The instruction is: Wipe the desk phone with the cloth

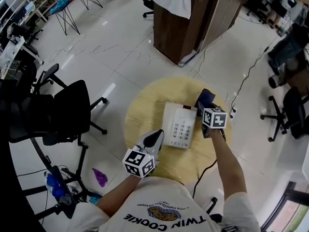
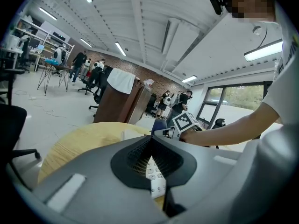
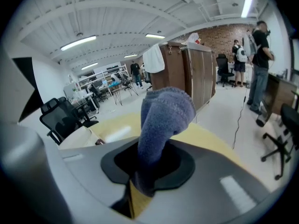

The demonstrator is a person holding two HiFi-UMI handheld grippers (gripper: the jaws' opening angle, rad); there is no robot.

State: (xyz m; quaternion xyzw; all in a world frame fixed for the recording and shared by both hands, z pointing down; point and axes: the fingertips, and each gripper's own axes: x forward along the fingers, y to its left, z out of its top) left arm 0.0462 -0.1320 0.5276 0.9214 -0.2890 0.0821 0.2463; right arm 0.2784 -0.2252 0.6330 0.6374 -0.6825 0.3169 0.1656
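A white desk phone (image 1: 179,125) lies in the middle of a round yellow table (image 1: 145,105), keypad up. My right gripper (image 1: 203,105) sits at the phone's far right edge, shut on a blue cloth (image 1: 206,98). In the right gripper view the cloth (image 3: 163,118) stands up out of the jaws, with the phone (image 3: 83,137) to the left. My left gripper (image 1: 157,136) is at the phone's near left edge, its jaws together and holding nothing. In the left gripper view the phone's keys (image 2: 157,177) show under the closed jaws.
A black office chair (image 1: 67,111) stands left of the table. A brown wooden cabinet (image 1: 193,18) with a white cloth draped on it is beyond. A black cable (image 1: 205,170) crosses the table's near right part. More chairs (image 1: 289,111) stand at the right.
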